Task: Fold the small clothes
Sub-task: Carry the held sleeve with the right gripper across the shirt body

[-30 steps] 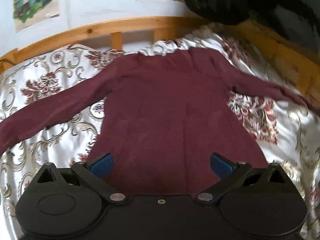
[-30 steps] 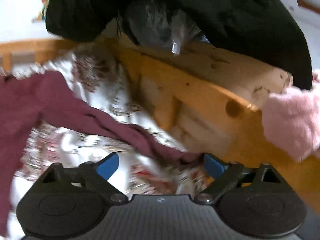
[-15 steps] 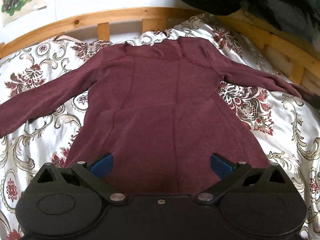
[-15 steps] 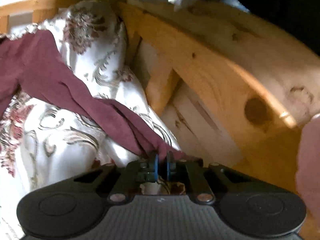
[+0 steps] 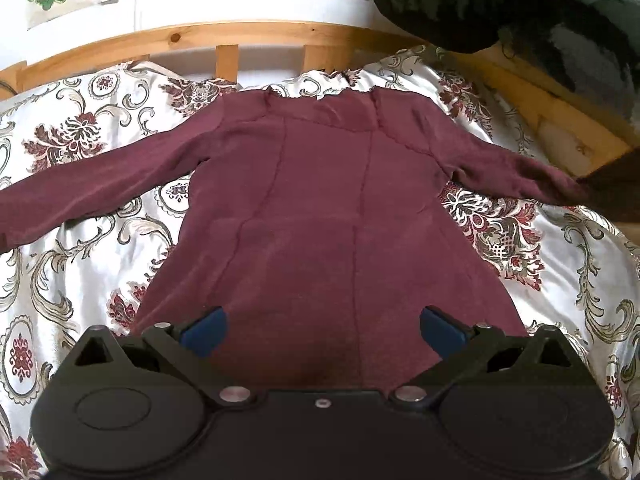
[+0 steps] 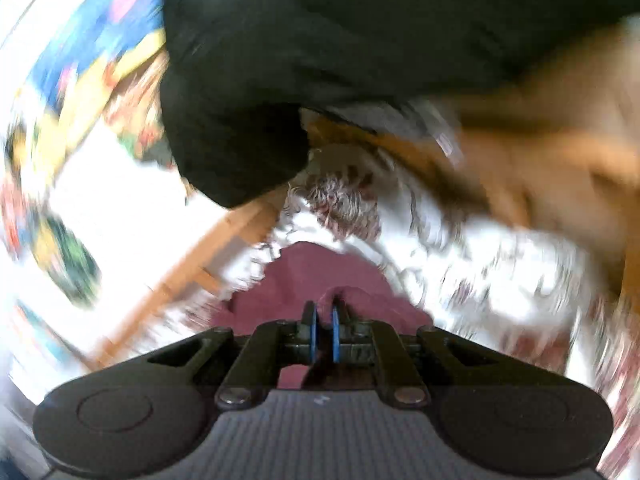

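Maroon long-sleeved top (image 5: 320, 208) lies flat, spread out on the floral bedspread (image 5: 560, 280), neckline toward the wooden bed rail (image 5: 224, 40), hem nearest the left gripper; both sleeves out to the sides, the one on the viewer's right running off toward the frame edge where something dark sits over its cuff; likely the right tool, can't confirm.

Step in hand, by my read: fold the right sleeve in across the body; to do it well, keep the pinch at the cuff end, lift just enough to clear the bedspread, carry it over the chest so the fold line lands at the shoulder seam, lay it down flat with no twist; the left side could pin the body near the hem so the fabric doesn't drag; the satin-looking cover probably lets the top slide.

Right gripper (image 6: 324, 334): blue pads (image 6: 313, 334) nearly together, clenched on a bunch of the maroon fabric (image 6: 320, 276) that pokes up between them; view heavily motion-blurred, so which exact part of the sleeve it is I can't tell; black garment (image 6: 320, 40) hangs on the rail above.

Left gripper (image 5: 322, 326): fingers spread wide, released, holding nothing; blue fingertips (image 5: 204, 330) hover over the lower body near the hem; contact with the cloth not determinable.
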`<action>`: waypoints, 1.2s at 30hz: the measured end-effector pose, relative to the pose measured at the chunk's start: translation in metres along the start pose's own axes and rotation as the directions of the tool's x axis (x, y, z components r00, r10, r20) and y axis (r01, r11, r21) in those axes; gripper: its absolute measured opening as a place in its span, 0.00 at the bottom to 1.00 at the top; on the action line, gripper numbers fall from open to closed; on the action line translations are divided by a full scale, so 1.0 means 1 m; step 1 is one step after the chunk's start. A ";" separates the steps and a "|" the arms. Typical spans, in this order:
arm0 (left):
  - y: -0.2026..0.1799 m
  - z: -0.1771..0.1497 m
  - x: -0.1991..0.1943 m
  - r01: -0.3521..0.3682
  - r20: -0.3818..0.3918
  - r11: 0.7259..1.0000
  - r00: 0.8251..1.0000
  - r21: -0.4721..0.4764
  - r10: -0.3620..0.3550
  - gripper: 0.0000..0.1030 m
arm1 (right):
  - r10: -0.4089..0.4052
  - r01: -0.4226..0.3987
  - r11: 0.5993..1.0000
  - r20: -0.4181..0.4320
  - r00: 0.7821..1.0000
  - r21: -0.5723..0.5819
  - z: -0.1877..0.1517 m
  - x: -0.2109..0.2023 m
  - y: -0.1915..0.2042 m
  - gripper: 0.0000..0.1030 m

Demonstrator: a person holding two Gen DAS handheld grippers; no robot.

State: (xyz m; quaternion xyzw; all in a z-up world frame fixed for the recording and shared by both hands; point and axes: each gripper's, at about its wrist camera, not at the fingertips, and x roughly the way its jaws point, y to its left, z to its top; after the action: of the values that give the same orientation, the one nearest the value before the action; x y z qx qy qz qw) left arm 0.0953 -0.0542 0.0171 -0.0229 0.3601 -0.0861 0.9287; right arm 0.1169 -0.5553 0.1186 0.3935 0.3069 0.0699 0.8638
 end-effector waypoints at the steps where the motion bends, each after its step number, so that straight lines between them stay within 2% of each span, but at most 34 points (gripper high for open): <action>1: 0.000 0.000 0.000 -0.002 0.001 1.000 1.000 0.001 0.002 0.99 | -0.034 0.034 0.999 -0.004 0.999 0.010 -0.003 0.000 -0.008 0.08; 3: 0.001 -0.001 0.000 -0.005 0.001 1.000 1.000 -0.001 0.005 0.99 | -0.144 0.144 0.989 -0.007 0.990 -0.047 -0.012 0.001 -0.019 0.09; 5: 0.001 -0.001 0.000 -0.008 -0.004 1.000 1.000 -0.004 0.008 0.99 | -0.277 0.273 0.951 -0.010 0.961 -0.147 -0.023 0.007 -0.028 0.09; 6: 0.002 -0.001 0.000 -0.008 -0.006 1.000 1.000 -0.005 0.008 0.99 | -0.339 0.332 0.919 0.000 0.941 -0.213 -0.029 0.009 -0.030 0.10; 8: 0.002 -0.002 -0.001 -0.011 -0.007 1.000 1.000 -0.004 0.011 0.99 | -0.450 0.437 0.822 0.053 0.891 -0.364 -0.042 0.012 -0.029 0.18; 9: 0.002 -0.003 -0.001 -0.014 -0.006 1.000 1.000 -0.001 0.014 0.99 | -0.476 0.462 0.774 0.083 0.876 -0.433 -0.049 0.013 -0.026 0.25; 10: 0.002 -0.004 -0.002 -0.016 -0.005 1.000 1.000 0.002 0.016 0.99 | -0.490 0.477 0.721 0.117 0.864 -0.503 -0.061 0.010 -0.022 0.44; 11: 0.002 -0.004 -0.002 -0.020 -0.006 1.000 1.000 0.005 0.020 0.99 | -0.501 0.486 0.656 0.149 0.853 -0.577 -0.068 0.010 -0.017 0.58; 13: 0.002 -0.006 -0.001 -0.024 -0.011 1.000 1.000 0.007 0.025 0.99 | -0.507 0.488 0.505 0.213 0.835 -0.711 -0.083 0.009 -0.006 0.62; 15: 0.002 -0.007 0.000 -0.025 -0.020 1.000 0.999 0.006 0.025 0.99 | -0.490 0.474 0.325 0.283 0.825 -0.819 -0.105 0.012 0.006 0.64; 17: 0.003 -0.008 0.001 -0.025 -0.024 1.000 0.999 0.005 0.025 0.99 | -0.446 0.425 0.172 0.314 0.838 -0.889 -0.130 0.013 0.018 0.64; 18: 0.003 -0.008 0.001 -0.025 -0.024 1.000 0.999 0.005 0.025 0.99 | -0.429 0.398 0.110 0.317 0.846 -0.911 -0.141 0.017 0.026 0.64; 20: 0.003 -0.008 0.001 -0.026 -0.025 1.000 0.999 0.005 0.026 0.99 | -0.385 0.323 0.025 0.290 0.876 -0.946 -0.158 0.020 0.034 0.63; 22: 0.004 -0.009 0.001 -0.025 -0.026 1.000 0.999 0.004 0.025 0.99 | -0.353 0.240 -0.012 0.229 0.907 -0.971 -0.171 0.025 0.041 0.57; 24: 0.006 -0.010 0.001 -0.026 -0.029 1.000 0.999 0.001 0.026 0.99 | -0.360 0.180 -0.016 0.174 0.917 -0.983 -0.178 0.032 0.044 0.53; 26: 0.007 -0.011 0.001 -0.028 -0.030 1.000 0.999 -0.002 0.028 0.99 | -0.381 0.140 0.033 0.117 0.917 -0.990 -0.177 0.041 0.042 0.50; 27: 0.007 -0.011 0.001 -0.028 -0.031 1.000 0.999 -0.003 0.028 0.99 | -0.405 0.137 0.067 0.098 0.909 -0.988 -0.174 0.046 0.039 0.50; 29: 0.008 -0.012 0.001 -0.030 -0.031 1.000 0.999 -0.007 0.030 0.99 | -0.463 0.177 0.108 0.108 0.880 -0.978 -0.165 0.052 0.027 0.49; 32: 0.010 -0.012 0.000 -0.035 -0.030 0.999 0.999 -0.014 0.035 0.99 | -0.537 0.296 0.110 0.194 0.821 -0.949 -0.147 0.052 0.010 0.51; 34: 0.011 -0.013 0.000 -0.038 -0.034 0.999 0.999 -0.021 0.037 0.99 | -0.587 0.373 0.109 0.243 0.772 -0.922 -0.134 0.051 -0.001 0.53; 35: 0.012 -0.013 0.001 -0.038 -0.037 0.999 0.999 -0.028 0.037 0.99 | -0.599 0.411 0.096 0.277 0.752 -0.907 -0.130 0.050 -0.004 0.52; 36: 0.012 -0.013 0.001 -0.037 -0.041 0.999 0.999 -0.033 0.036 0.99 | -0.601 0.460 0.050 0.341 0.722 -0.886 -0.130 0.048 -0.006 0.52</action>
State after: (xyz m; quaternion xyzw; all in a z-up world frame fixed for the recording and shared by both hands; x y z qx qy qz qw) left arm 0.0891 -0.0422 0.0052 -0.0303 0.3805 -0.0636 0.9221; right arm 0.0783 -0.4593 0.0264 -0.3367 0.3777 -0.0643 0.8601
